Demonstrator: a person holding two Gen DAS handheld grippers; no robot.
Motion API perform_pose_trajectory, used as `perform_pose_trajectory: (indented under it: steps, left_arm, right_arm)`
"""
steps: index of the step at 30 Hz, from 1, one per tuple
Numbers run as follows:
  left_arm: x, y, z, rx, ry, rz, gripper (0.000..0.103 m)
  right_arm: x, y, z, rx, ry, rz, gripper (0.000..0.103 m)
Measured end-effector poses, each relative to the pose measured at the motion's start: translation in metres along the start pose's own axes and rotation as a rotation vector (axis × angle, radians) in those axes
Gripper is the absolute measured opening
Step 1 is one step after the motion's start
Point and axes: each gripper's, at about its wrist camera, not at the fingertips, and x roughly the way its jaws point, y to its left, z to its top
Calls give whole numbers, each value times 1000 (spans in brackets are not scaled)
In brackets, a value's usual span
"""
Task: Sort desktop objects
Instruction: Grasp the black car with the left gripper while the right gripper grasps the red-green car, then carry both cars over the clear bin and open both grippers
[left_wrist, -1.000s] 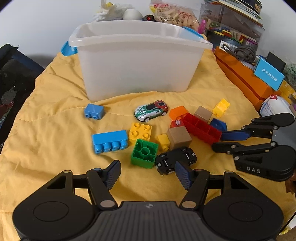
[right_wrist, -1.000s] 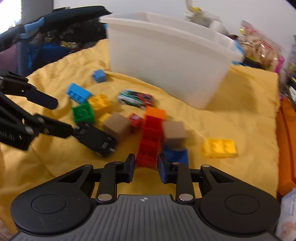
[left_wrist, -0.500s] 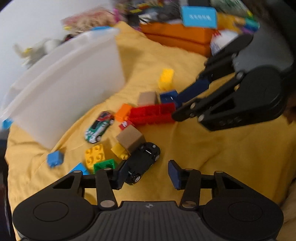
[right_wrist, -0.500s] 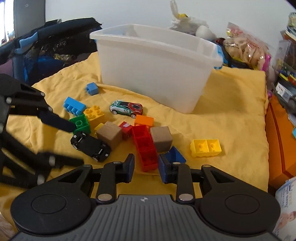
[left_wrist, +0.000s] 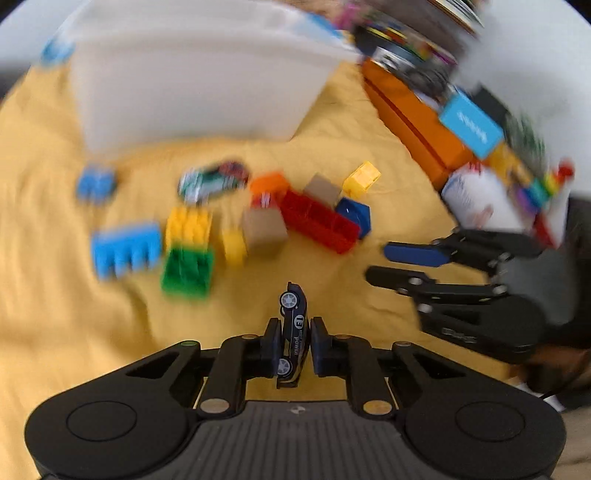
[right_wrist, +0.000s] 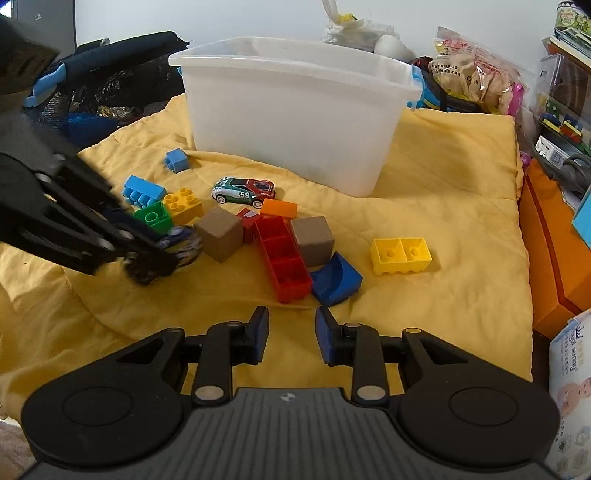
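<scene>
Both views came from fisheye cameras mounted on handheld grippers, each angled down and forward over a yellow cloth (right_wrist: 443, 184). The left view was blurred; the right was sharp and close. Both shared the white bin (right_wrist: 295, 110), the red brick (left_wrist: 317, 221) and scattered blocks, and each showed the other gripper.

The left gripper (left_wrist: 293, 341), angled downward, has its pads clamped on a black toy car (left_wrist: 293, 332), while the right gripper (right_wrist: 291, 334) hovers alongside, jaws parted and holding nothing.
</scene>
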Motion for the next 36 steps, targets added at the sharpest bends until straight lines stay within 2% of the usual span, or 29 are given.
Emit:
perform_pose_trajectory:
  steps: [2,3,4,5,6,8,11,15,19,23,24,26,27,30,31,32,33,34,36]
  left_arm:
    - [-1,10,-14,-124,-6,-31,19]
    - [0,15,-21,-158,-15,-15,19]
    - [0,18,-25,-164,-25,15,26]
    - [-2,19,-28,-171,-39,49,29]
    - [-5,20,-31,-172,-57,81,30]
    - [-13,19,-31,-148,-89,122,42]
    - [-22,15,-33,-122,-116,171,44]
    - [-29,8,-36,-124,-136,152,50]
    - [-16,-4,-32,-98,-104,126,50]
    - [3,-8,-29,-66,-46,171,50]
    - [4,-9,-30,-57,-55,170,50]
    - [5,-9,-27,-40,-47,172,50]
    - [5,-9,-27,-35,-44,174,50]
    - [6,-10,-28,-10,-36,182,46]
    - [6,-12,-28,9,-33,195,38]
    - [6,-14,-29,30,-28,202,34]
    - [5,-14,-29,36,-24,189,34]
    - [5,-12,-30,25,-26,170,34]
    - [4,-9,-31,14,-26,161,33]
  right_arm:
    - [1,0,-1,5,2,6,32]
    - [2,0,-2,6,5,9,32]
    - [3,0,-2,6,6,15,32]
    - [4,1,-2,2,8,22,32]
    - [5,2,-2,-3,9,30,32]
    - [6,5,-1,-19,7,42,32]
    - [8,11,2,-41,1,59,33]
    - [11,18,6,-70,1,78,34]
    - [8,19,21,-111,-47,74,37]
    - [18,23,58,-265,-145,32,39]
    - [24,25,67,-306,-157,34,43]
    - [45,30,82,-410,-119,68,43]
    - [57,32,88,-468,-90,112,43]
    - [89,35,101,-562,2,186,46]
    - [97,37,103,-586,18,192,48]
    - [107,39,106,-606,39,196,57]
    - [113,41,108,-611,59,198,61]
    - [116,40,110,-603,56,206,61]
    - [120,34,113,-528,90,267,42]
